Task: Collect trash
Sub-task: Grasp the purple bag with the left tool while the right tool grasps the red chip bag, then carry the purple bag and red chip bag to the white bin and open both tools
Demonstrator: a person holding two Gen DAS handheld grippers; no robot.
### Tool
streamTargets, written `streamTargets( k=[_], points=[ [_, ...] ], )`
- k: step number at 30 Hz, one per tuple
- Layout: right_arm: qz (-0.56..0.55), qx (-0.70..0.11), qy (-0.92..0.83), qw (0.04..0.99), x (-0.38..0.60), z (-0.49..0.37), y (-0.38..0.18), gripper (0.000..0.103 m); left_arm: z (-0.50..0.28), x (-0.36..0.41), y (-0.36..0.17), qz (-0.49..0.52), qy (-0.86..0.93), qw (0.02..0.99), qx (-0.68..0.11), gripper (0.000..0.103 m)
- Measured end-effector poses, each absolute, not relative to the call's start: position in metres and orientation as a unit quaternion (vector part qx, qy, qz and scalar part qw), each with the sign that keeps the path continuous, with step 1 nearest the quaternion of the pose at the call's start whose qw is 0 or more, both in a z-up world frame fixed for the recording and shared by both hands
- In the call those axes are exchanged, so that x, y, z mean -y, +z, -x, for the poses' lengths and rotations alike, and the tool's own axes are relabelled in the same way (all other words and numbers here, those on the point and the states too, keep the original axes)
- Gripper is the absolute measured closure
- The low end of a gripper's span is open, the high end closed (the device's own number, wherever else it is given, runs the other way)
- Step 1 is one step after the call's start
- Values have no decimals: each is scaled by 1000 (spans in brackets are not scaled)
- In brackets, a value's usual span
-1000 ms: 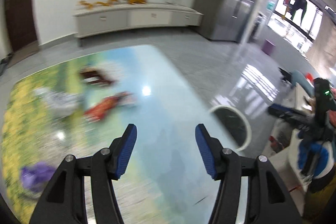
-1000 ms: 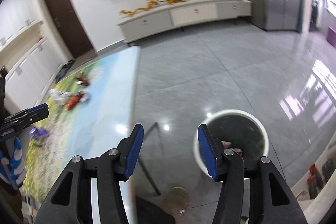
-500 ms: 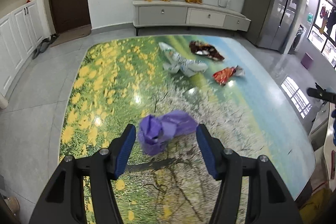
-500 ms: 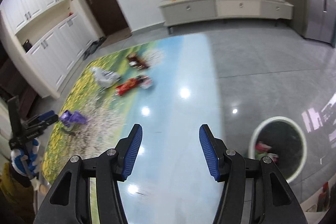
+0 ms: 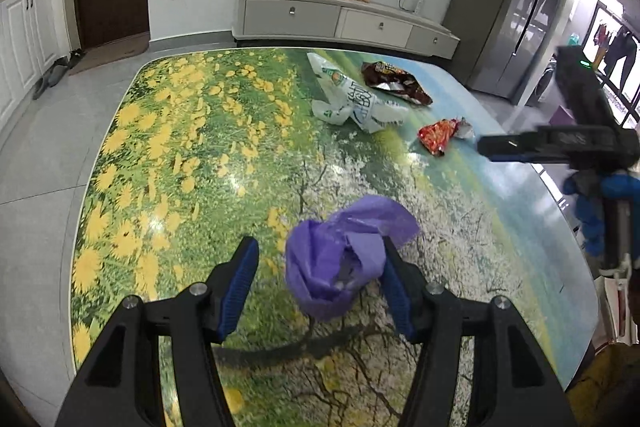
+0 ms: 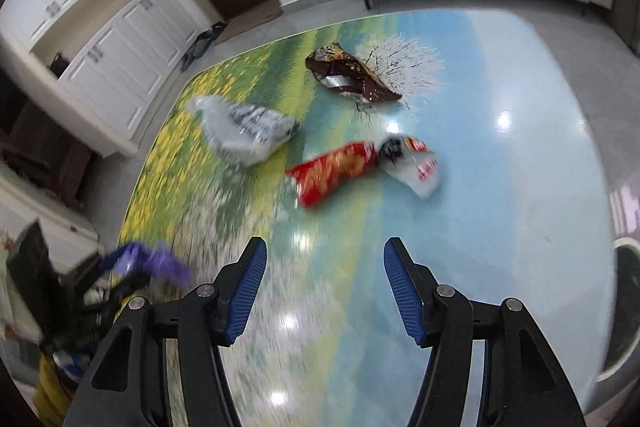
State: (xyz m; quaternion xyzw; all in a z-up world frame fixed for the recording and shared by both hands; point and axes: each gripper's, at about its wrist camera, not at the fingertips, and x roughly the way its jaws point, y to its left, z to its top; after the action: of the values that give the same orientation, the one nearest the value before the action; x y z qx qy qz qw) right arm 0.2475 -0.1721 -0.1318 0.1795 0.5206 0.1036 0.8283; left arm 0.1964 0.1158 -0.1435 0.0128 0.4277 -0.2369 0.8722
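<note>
Left gripper: hanging spread wide around the purple bag, right pad touching it.
Purple bag: lying on the printed table.
Right gripper: gaping apart, empty, hovering before the red wrapper.

In the left wrist view, the worktop lies bare across the whole left half of the frame. A crumpled purple bag fills the right part of the gap between the spread jaws of the left gripper, touching the right jaw. At upper centre, a white plastic bag, a brown wrapper and a red wrapper lie close together. The right gripper juts in from the right edge. In the right wrist view, bare worktop spreads on the right, up to a bin's white rim at the right edge.
</note>
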Motion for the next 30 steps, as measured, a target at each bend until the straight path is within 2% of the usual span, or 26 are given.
streamTargets(
  k=[4,11,12,13,14,15,17,30],
  points=[
    [-211,-521,72,824,178,-276,-140,41,-202,-108,-144,-23,-254,867,-429,45],
    [-190,-518,42,833,174,-305,-144,43,-208,-98,-153,-33,-259,860,-438,46],
    [-183,-517,41,835,173,-307,-145,51,-208,-97,-154,-34,-257,861,-438,48],
    [-178,-517,39,836,172,-308,-145,62,-208,-96,-155,-35,-257,861,-438,58],
    [-173,-517,38,838,171,-310,-145,67,-208,-95,-156,-34,-258,859,-440,62],
    [-172,-514,39,839,172,-310,-146,72,-208,-95,-157,-30,-257,859,-442,62],
    [-173,-513,46,839,178,-309,-149,92,-207,-97,-158,-25,-254,860,-441,68],
    [-171,-483,137,848,212,-228,-128,93,-180,-98,-140,32,-239,866,-439,73]
  ],
)
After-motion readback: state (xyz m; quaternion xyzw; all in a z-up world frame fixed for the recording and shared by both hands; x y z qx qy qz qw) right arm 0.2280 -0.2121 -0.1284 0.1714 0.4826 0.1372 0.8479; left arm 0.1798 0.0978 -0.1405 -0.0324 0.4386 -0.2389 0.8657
